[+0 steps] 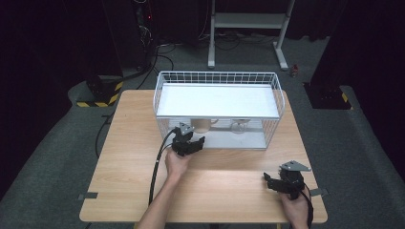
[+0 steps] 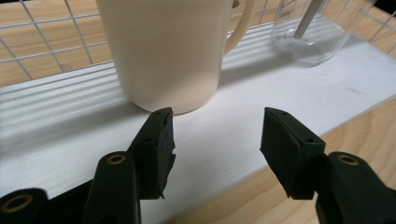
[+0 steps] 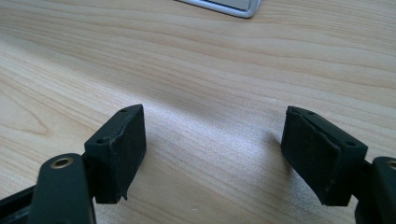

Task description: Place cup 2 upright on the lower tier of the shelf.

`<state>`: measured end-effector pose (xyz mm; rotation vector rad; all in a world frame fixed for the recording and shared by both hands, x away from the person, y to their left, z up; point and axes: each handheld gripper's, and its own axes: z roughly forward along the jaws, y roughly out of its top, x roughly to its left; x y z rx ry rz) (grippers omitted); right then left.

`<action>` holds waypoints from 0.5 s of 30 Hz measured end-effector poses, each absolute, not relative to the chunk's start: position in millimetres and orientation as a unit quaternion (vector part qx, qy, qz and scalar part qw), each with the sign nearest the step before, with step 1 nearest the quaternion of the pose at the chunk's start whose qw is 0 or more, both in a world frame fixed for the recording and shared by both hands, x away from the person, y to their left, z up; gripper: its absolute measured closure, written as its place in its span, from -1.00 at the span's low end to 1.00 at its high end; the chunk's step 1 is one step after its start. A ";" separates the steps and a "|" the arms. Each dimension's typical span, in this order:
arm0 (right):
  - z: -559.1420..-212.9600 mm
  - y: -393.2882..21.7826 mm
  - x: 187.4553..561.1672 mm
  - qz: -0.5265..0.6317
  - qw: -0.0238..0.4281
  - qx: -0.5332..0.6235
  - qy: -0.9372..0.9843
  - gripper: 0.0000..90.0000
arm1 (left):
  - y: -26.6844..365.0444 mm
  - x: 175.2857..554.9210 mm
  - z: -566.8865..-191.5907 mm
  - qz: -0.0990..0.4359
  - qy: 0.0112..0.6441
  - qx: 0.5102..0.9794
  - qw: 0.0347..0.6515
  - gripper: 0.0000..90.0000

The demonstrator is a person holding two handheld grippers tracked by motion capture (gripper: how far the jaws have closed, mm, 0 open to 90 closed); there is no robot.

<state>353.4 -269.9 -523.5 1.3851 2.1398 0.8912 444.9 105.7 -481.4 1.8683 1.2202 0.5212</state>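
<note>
A cream mug (image 1: 203,125) (image 2: 168,51) stands upright on the lower white board (image 2: 280,93) of a white wire rack (image 1: 217,76), its handle turned toward a clear glass (image 1: 238,126) (image 2: 317,32) beside it. My left gripper (image 1: 188,143) (image 2: 217,135) sits at the rack's open front, just short of the mug's base. Its jaws stand apart with nothing between them. My right gripper (image 1: 279,183) (image 3: 215,144) rests low over the wooden table (image 3: 210,60) near the front right corner, open and holding nothing.
The rack has an upper white shelf (image 1: 217,100) above the mug and glass, with wire walls at the back and sides. A thin white stick leans inside the glass. Dark floor, cables and a metal stand (image 1: 248,21) lie beyond the table.
</note>
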 end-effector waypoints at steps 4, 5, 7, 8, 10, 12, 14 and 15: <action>-523.5 -269.9 353.4 0.322 0.219 0.500 0.773 -0.51 | 106.6 441.8 -480.2 0.207 0.483 0.745 0.412 -0.03; -523.5 -269.9 353.4 0.322 0.219 0.500 0.773 -0.51 | 106.9 441.2 -480.1 0.207 0.483 0.744 0.413 -0.04; -523.5 -269.9 353.4 0.322 0.219 0.500 0.773 -0.51 | 108.9 438.5 -479.8 0.211 0.484 0.741 0.415 -0.04; -523.5 -269.9 353.4 0.322 0.219 0.500 0.773 -0.51 | 109.6 436.5 -480.1 0.209 0.485 0.739 0.418 -0.04; -523.5 -269.9 353.4 0.322 0.219 0.500 0.773 -0.51 | 111.3 433.9 -480.4 0.211 0.483 0.740 0.417 -0.04; -523.5 -269.9 353.4 0.322 0.219 0.500 0.773 -0.51 | 114.0 431.7 -480.1 0.214 0.484 0.741 0.413 -0.05; -523.5 -269.9 353.4 0.322 0.219 0.500 0.773 -0.51 | 117.5 429.3 -479.4 0.212 0.489 0.738 0.413 -0.05; -523.5 -269.9 353.4 0.322 0.219 0.500 0.773 -0.51 | 119.1 428.1 -478.8 0.212 0.491 0.736 0.414 -0.05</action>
